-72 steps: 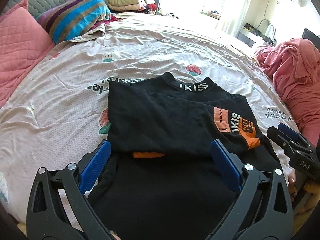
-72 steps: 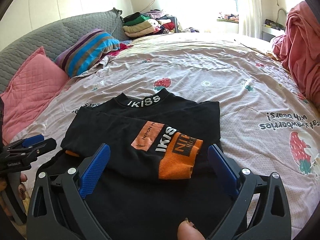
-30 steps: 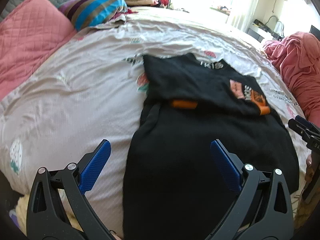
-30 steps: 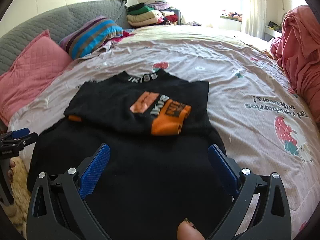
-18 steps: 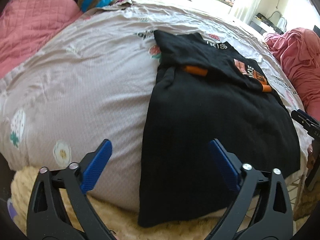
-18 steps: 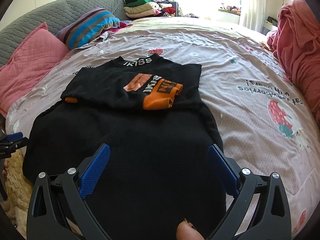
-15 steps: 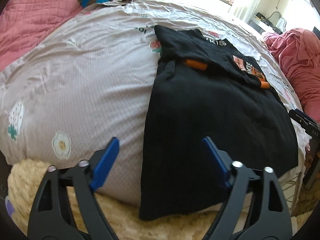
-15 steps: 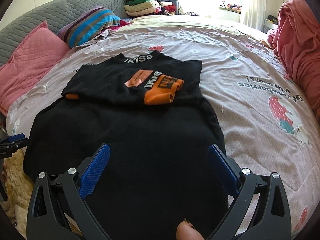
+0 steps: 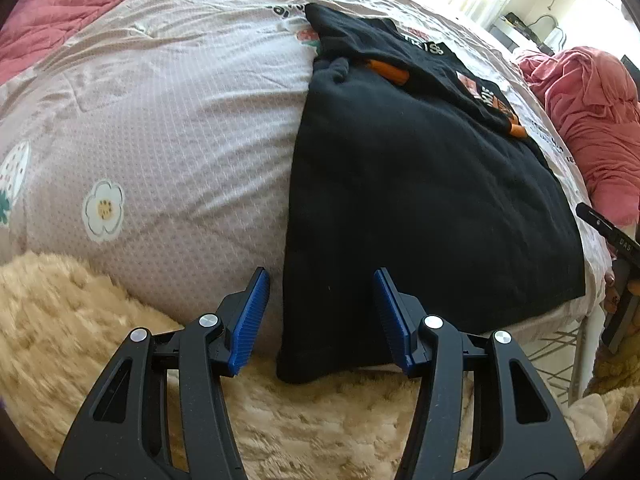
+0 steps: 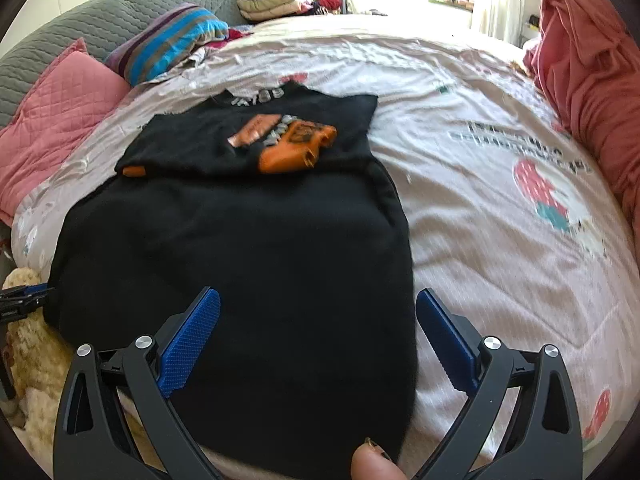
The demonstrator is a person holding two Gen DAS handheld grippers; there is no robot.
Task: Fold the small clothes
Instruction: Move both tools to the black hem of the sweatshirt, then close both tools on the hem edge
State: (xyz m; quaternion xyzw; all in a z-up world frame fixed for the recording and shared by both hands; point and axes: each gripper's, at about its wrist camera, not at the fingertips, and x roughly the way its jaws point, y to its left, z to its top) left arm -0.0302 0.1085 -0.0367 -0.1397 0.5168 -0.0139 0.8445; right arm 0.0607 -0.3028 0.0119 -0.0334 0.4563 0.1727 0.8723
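The black sweater (image 10: pixel 240 248) lies flat on the bed (image 10: pixel 480 216); the left gripper (image 9: pixel 320 312) has been closing, half shut around its corner, not pinching; the right gripper (image 10: pixel 318 340) is wide over the hem

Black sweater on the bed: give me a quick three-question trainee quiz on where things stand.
1. True or false: the left gripper is clamped shut on the black sweater.
2. Where do the sweater's orange cuffs lie? A) folded across the chest B) hanging off the bed C) under the striped pillow
3. Which sweater corner sits between the left gripper's blue pads?

Key: 1. False; the pads stand apart with the hem corner between them, and they have just been closing. 2. A. 3. The bottom hem corner on the camera's left.
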